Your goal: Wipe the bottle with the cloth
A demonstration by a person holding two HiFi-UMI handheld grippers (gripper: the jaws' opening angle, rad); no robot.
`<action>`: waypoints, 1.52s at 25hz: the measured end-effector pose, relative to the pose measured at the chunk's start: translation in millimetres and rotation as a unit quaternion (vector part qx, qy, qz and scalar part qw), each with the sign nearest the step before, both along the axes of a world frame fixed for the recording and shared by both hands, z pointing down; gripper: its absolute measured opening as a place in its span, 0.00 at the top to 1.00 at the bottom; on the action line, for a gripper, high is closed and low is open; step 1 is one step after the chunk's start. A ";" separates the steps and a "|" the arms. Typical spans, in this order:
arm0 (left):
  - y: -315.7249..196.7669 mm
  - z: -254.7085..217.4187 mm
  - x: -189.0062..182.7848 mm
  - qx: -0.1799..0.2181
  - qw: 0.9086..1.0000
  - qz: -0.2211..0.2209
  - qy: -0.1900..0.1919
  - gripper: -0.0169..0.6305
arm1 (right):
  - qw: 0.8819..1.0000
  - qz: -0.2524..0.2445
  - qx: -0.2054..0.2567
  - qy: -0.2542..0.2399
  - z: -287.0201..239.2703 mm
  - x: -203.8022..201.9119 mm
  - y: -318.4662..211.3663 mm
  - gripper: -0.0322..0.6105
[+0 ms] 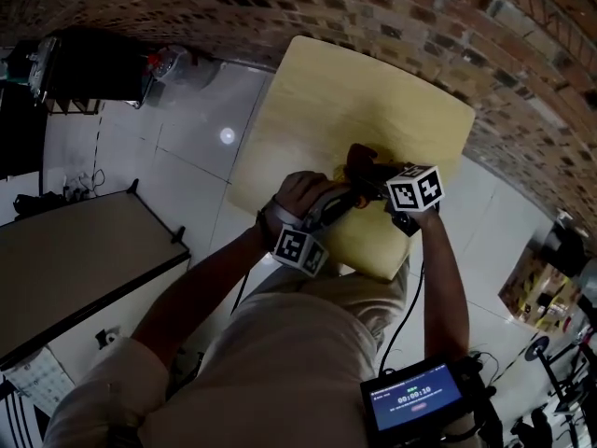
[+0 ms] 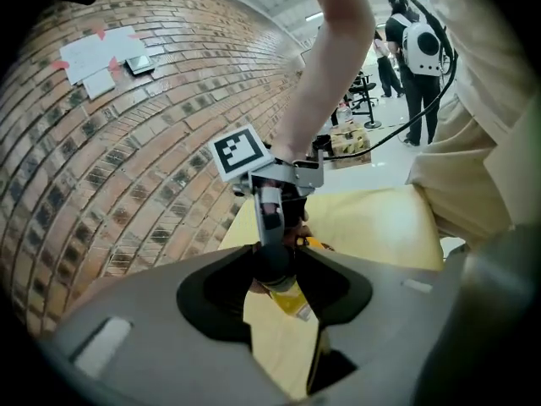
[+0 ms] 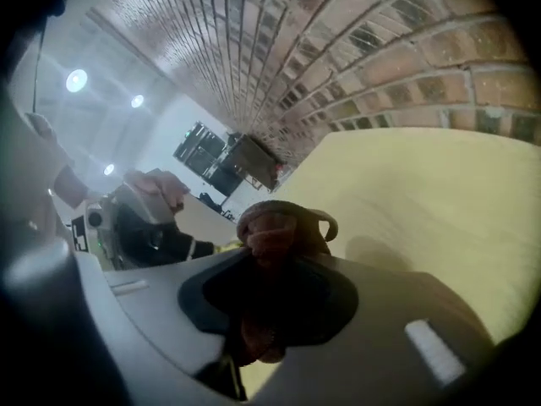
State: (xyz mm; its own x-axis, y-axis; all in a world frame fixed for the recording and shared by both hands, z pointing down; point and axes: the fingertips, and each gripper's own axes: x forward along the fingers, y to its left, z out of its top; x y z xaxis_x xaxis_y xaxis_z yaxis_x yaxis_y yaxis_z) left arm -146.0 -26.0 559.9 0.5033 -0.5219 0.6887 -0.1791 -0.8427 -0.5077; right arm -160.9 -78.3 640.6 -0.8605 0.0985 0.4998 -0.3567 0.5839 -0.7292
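Observation:
In the left gripper view a small bottle with a dark cap and yellow body (image 2: 293, 299) sits between the jaws of my left gripper (image 2: 275, 266), which is shut on it. A bunched brown cloth (image 3: 275, 228) fills my right gripper (image 3: 270, 265), shut on it, above the pale yellow table (image 1: 373, 101). The head view has both grippers meeting over the table's near right part: the left gripper (image 1: 343, 197) comes from the lower left, and the right gripper (image 1: 375, 177) has the cloth (image 1: 358, 155) at its tip. There the grippers mostly hide the bottle.
A brick wall (image 1: 280, 7) runs behind the table. A dark tabletop (image 1: 75, 259) stands to the left across the white tiled floor (image 1: 187, 157). A small monitor (image 1: 415, 399) hangs at the person's waist. People stand far off (image 2: 418, 49) in the left gripper view.

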 end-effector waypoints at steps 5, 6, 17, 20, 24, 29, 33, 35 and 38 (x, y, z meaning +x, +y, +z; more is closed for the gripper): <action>7.8 3.0 -5.6 0.004 1.000 -0.005 -0.005 0.69 | 0.997 0.043 -0.022 0.068 61.1 16.5 15.0 0.81; 8.3 3.2 -6.7 0.009 1.000 -0.004 -0.009 0.69 | 0.994 0.039 -0.007 0.098 74.1 20.9 18.2 0.81; 4.5 0.9 -15.0 0.027 0.999 -0.042 -0.022 0.63 | 0.985 0.153 0.012 0.076 61.1 50.5 6.2 0.81; -0.1 -3.6 -25.4 0.028 0.996 -0.089 -0.018 0.59 | 0.983 0.179 0.008 0.032 40.5 47.8 0.8 0.81; 12.5 1.7 -42.1 -0.032 0.982 -0.185 0.004 0.58 | 0.982 0.186 0.002 0.019 39.5 42.1 6.4 0.81; 58.3 45.2 -35.5 -0.264 0.892 -0.354 0.096 0.58 | 0.982 0.185 -0.007 0.024 48.7 40.5 23.4 0.81; 55.7 61.9 -17.7 -0.323 0.821 -0.443 0.164 0.58 | 0.980 0.197 -0.001 0.022 44.9 40.1 36.8 0.81; 42.9 59.4 -6.9 -0.308 0.820 -0.449 0.179 0.58 | 0.980 0.197 0.005 0.019 41.7 39.3 46.6 0.81; 30.5 58.1 -4.2 -0.290 0.818 -0.467 0.167 0.58 | 0.984 0.179 0.002 0.006 37.4 31.7 68.6 0.81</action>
